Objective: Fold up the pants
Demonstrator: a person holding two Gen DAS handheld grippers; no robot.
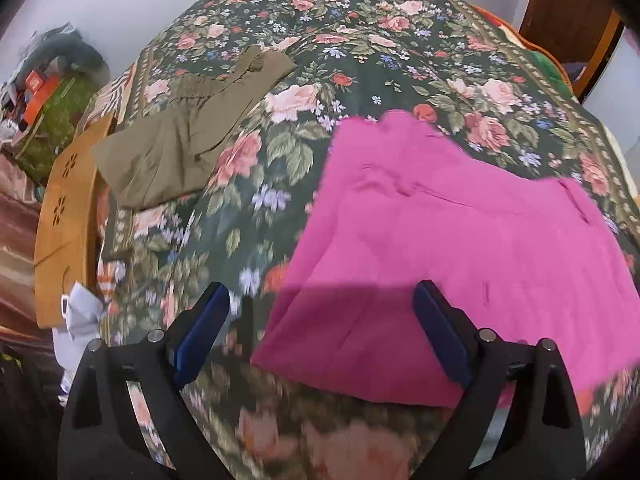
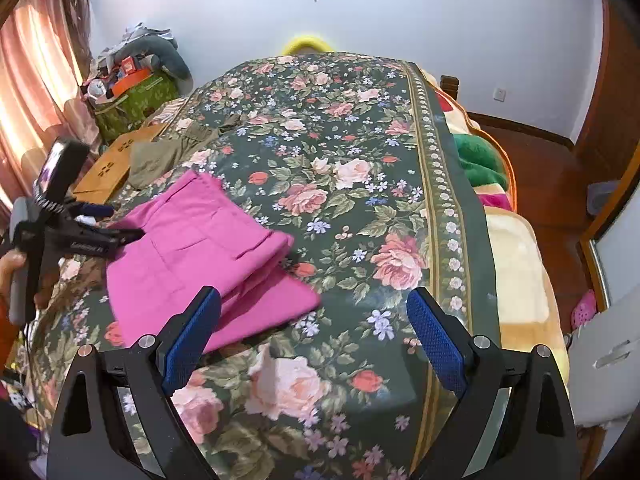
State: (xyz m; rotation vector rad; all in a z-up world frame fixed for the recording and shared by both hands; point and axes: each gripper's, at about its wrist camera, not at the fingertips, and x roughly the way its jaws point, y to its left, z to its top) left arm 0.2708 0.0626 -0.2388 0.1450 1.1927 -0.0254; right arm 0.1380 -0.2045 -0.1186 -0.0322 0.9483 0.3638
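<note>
Folded pink pants [image 1: 440, 248] lie flat on the floral bedspread [image 1: 360, 60]; the same pink pants [image 2: 200, 248] show at the left in the right wrist view. My left gripper [image 1: 320, 300] hovers open over the near left edge of the pink pants, holding nothing. From the right wrist view, that left gripper [image 2: 120, 236] reaches in at the far left, held by a hand [image 2: 12, 264]. My right gripper [image 2: 314, 304] is open above the bedspread [image 2: 360, 140], just right of the pants' near corner. Folded olive pants [image 1: 188, 136] lie further back at the bed's left edge.
A wooden board [image 1: 68, 216] borders the bed's left side, with a cluttered green box [image 2: 132, 96] beyond it. Blankets [image 2: 516, 264] hang off the bed's right side above a wooden floor [image 2: 552, 184]. White cloth [image 1: 80, 316] lies near my left gripper.
</note>
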